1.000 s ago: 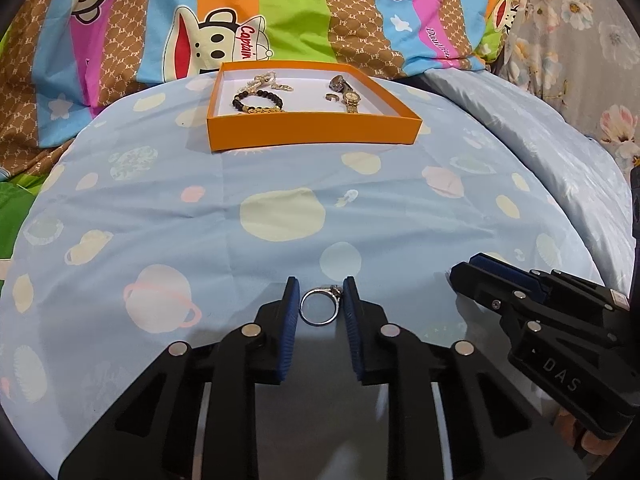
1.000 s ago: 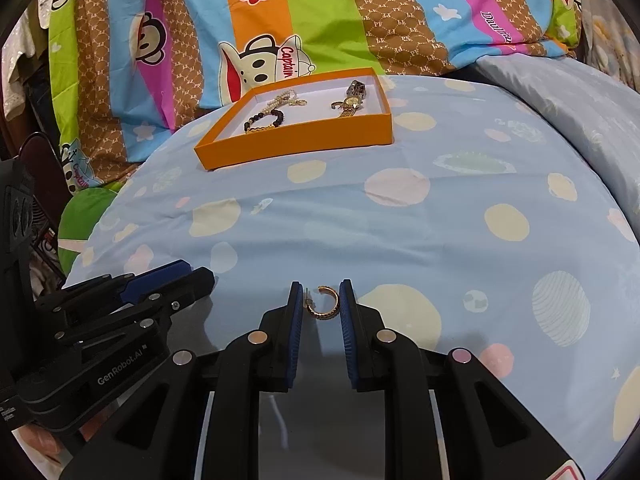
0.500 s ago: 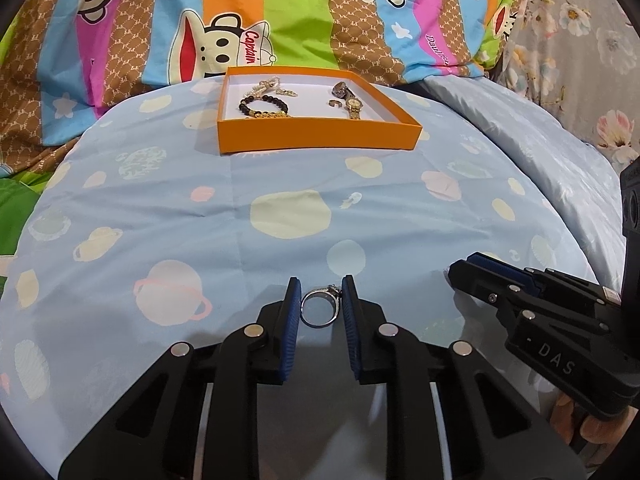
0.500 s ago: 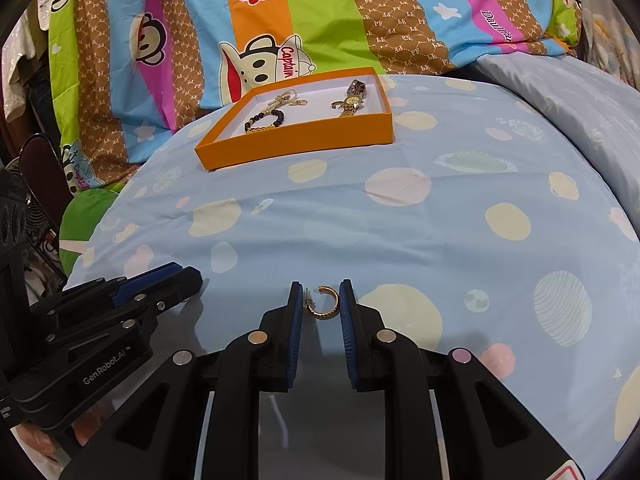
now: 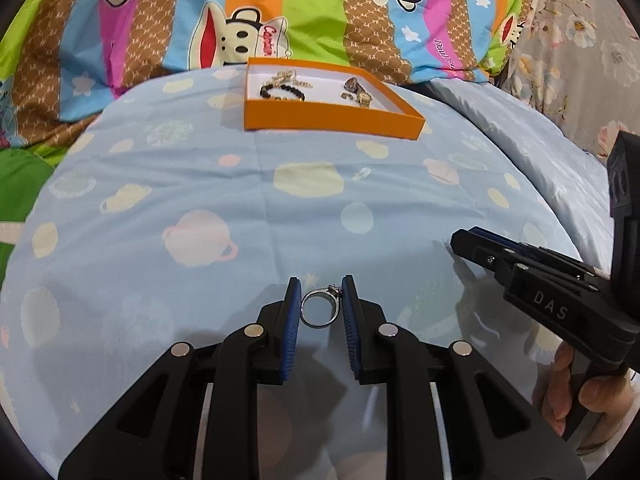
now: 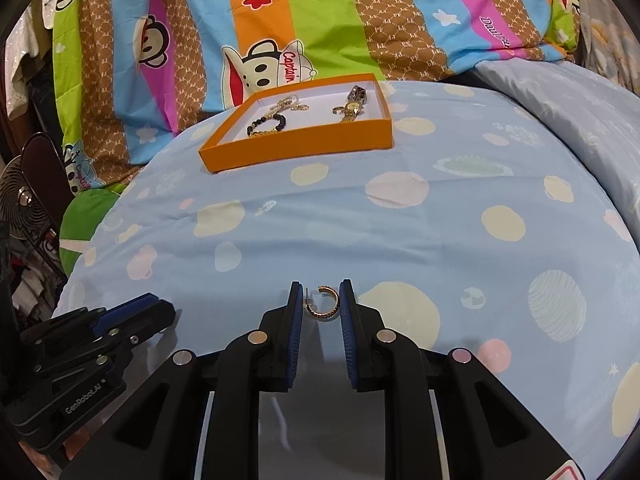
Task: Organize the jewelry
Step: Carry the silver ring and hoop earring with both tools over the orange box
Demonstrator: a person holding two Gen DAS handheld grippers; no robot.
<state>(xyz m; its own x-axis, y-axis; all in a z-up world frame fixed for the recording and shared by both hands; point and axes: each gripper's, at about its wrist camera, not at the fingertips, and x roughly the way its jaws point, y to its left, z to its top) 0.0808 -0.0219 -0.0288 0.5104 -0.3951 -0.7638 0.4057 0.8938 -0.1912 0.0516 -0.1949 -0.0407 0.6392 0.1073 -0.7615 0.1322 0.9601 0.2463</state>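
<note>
My left gripper is shut on a silver ring, held above the blue planet-print bedsheet. My right gripper is shut on a gold hoop earring. An orange tray with a white inside sits at the far end of the bed; it also shows in the right wrist view. In it lie a black bead bracelet, a gold chain and a gold watch. The right gripper shows at the right of the left wrist view, the left gripper at the lower left of the right wrist view.
A striped cartoon-monkey quilt lies behind the tray. A floral fabric is at the far right. A fan and clutter stand off the bed's left side. The blue sheet slopes away at the edges.
The left gripper has moved forward and to the left with the ring, so the tray appears shifted right. The right gripper has barely moved with its earring.
</note>
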